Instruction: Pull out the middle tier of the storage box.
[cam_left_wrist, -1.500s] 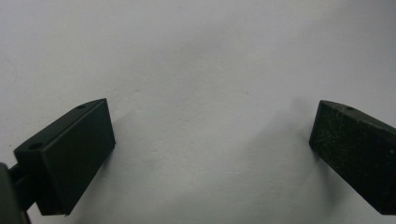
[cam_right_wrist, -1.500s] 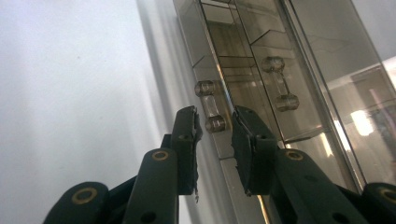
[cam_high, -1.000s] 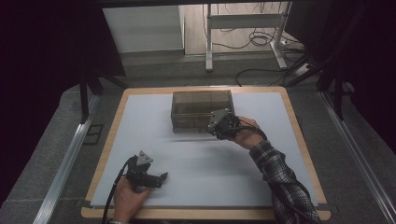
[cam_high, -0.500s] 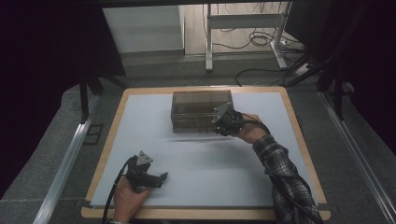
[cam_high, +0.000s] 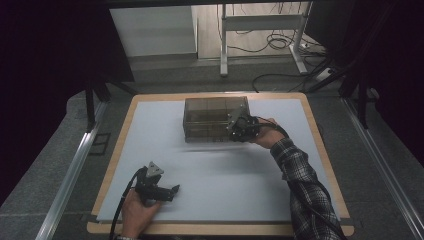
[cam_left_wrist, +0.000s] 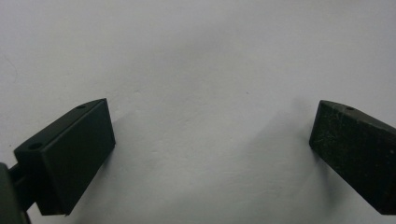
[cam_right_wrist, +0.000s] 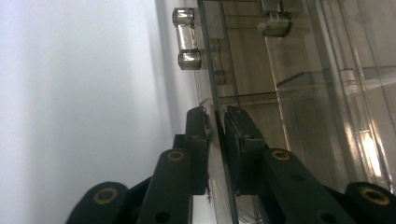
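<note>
I am pinching the near front edge of the clear box (cam_high: 210, 117) with my right gripper (cam_right_wrist: 215, 126), jaws nearly together on its thin wall. The box is sitting at the far middle of the white mat (cam_high: 220, 175). My left gripper (cam_high: 172, 190) is resting wide apart, well nearer than the box.

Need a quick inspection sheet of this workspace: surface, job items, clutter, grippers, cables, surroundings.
Surface: white mat on a wood-edged table.
Job's things: clear smoky plastic box, compartmented, at far centre.
Clutter: nothing seen.
Grippers: right gripper shut on the box's thin edge; left gripper open over bare mat, holding nothing.
Cables: black cable trailing from the left gripper; loose cables on the floor beyond.
Surroundings: dark, metal desk legs behind.
</note>
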